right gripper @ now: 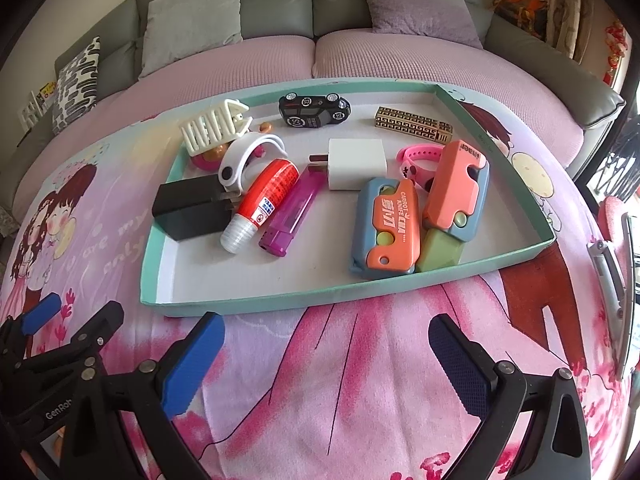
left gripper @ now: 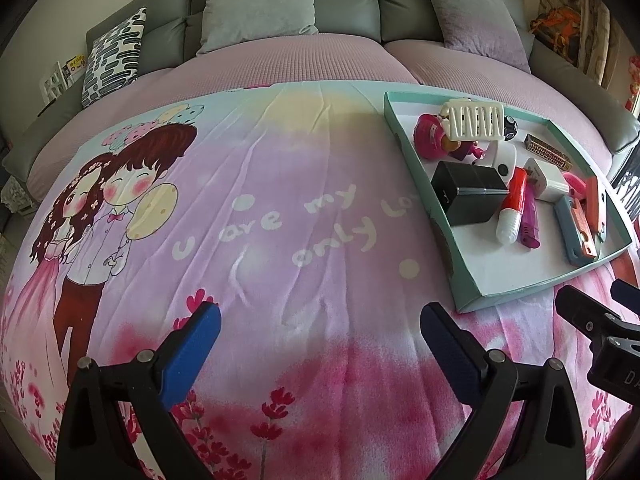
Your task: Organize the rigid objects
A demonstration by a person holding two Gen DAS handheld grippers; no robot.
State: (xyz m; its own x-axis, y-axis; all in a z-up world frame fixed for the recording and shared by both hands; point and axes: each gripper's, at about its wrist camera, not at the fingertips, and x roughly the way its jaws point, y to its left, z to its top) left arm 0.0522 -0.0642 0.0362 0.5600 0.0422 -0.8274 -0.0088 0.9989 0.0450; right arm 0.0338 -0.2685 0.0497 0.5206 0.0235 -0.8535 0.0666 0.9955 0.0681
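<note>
A shallow teal-rimmed tray (right gripper: 240, 304) sits on a cartoon-print blanket (right gripper: 360, 380) spread over a sofa, filling the centre of the right wrist view and the right side of the left wrist view. Inside it lie a black charger (right gripper: 188, 208), a red-and-white tube (right gripper: 262, 204) touching a purple lighter (right gripper: 292, 212), a white plug adapter (right gripper: 356, 162), two orange-and-blue carrot knife toys (right gripper: 390, 228) side by side, a pink wristband (right gripper: 416, 158), a black toy car (right gripper: 314, 110), a gold patterned bar (right gripper: 414, 124) and a white claw hair clip (right gripper: 214, 126). The right gripper (right gripper: 326, 352) hovers at the lower centre, just short of the tray's near rim, jaws wide and empty. The left gripper (left gripper: 320, 340) hangs over bare blanket at lower centre of its view, also spread wide, holding nothing.
</note>
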